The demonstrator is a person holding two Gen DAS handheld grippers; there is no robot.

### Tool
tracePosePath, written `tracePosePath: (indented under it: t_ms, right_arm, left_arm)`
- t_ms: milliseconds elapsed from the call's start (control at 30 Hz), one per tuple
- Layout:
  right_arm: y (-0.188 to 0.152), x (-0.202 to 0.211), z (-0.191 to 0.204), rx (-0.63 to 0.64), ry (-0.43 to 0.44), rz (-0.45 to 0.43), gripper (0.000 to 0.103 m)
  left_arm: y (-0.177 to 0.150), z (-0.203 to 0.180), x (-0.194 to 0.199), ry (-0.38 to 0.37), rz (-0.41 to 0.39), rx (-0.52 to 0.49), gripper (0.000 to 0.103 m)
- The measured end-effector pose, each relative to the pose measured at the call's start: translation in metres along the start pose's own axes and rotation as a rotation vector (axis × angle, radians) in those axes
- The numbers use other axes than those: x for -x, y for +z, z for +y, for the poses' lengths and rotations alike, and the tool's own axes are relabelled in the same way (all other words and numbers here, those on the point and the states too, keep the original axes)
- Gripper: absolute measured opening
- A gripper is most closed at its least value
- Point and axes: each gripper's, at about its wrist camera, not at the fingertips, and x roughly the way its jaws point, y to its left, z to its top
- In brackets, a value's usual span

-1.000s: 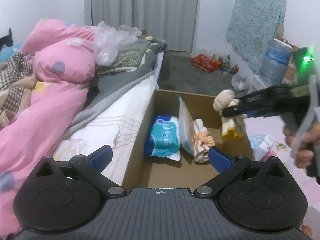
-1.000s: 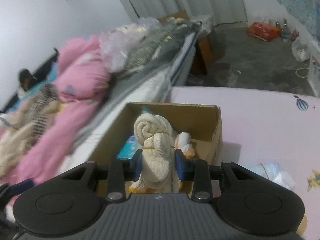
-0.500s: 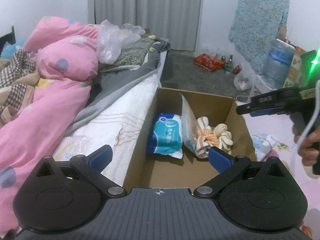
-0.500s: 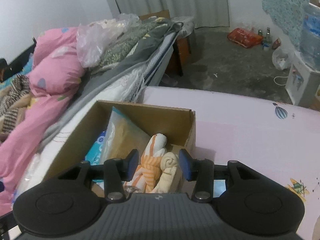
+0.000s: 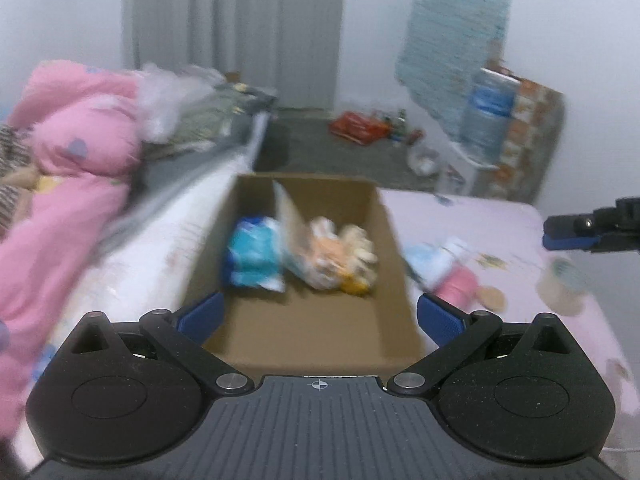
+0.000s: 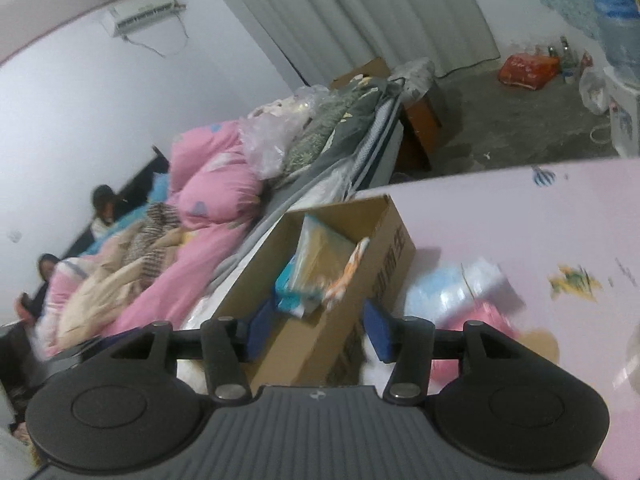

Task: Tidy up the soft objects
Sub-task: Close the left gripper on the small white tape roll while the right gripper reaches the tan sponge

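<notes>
Right gripper [image 6: 316, 334] jaws have just been opening, part-open now, nothing between the pads; cardboard box [image 6: 390, 256] sits beyond them, centre frame. Left gripper [image 5: 318, 314] spread wide, empty, low in its frame, aimed at the box. Inside the box: blue tissue pack [image 5: 254, 258] left, clear bag [image 5: 294, 236] middle, orange striped cloth [image 5: 330, 256] and cream knotted cloth [image 5: 360, 246] right, touching. More soft packs [image 5: 444, 264] lie on the pink sheet [image 5: 500, 216] just right of the box. Pink duvet [image 5: 76, 184] at left. View blurred.

Box [image 5: 384, 216] brown, holding a blue-white pack [image 5: 254, 258] and an orange-striped cloth [image 5: 324, 256]. Quilt [image 5: 76, 184] pink with blue spots. Sheet [image 6: 560, 232] pale pink, curtain [image 5: 236, 32] grey.
</notes>
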Motion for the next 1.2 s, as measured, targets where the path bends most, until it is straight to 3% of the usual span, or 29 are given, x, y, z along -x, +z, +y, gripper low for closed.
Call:
tracePosePath:
  t_ms: [200,300,467,800,933,1200]
  right_arm:
    - [-0.061,0.052,-0.035,-0.129,0.099,0.021,0.064]
    - [-0.092,0.067,-0.051,-0.18,0.131,0.012,0.066]
    - [-0.123,0.055,-0.069,-0.18,0.033,0.025,0.067]
    - [-0.127,-0.004,-0.088,-0.022,-0.133,0.075,0.056]
    - [-0.124,-0.023,-0.094,0.024,-0.161,0.102,0.053]
    - [-0.124,-0.041,-0.097,0.056,-0.155,0.159,0.037]
  left_arm:
    - [-0.028,-0.035,0.004,-0.188,0.082,-0.019,0.103]
    - [-0.045,-0.056,-0.002,-0.23,0.11,-0.051,0.103]
    - [-0.073,-0.096,-0.028,-0.243,0.129,-0.146,0.103]
    - [-0.115,-0.128,-0.053,-0.241,0.051,-0.228,0.101]
    - [-0.125,-0.128,-0.06,-0.217,0.04,-0.244,0.099]
    - [-0.135,-0.118,-0.064,-0.235,0.045,-0.209,0.096]
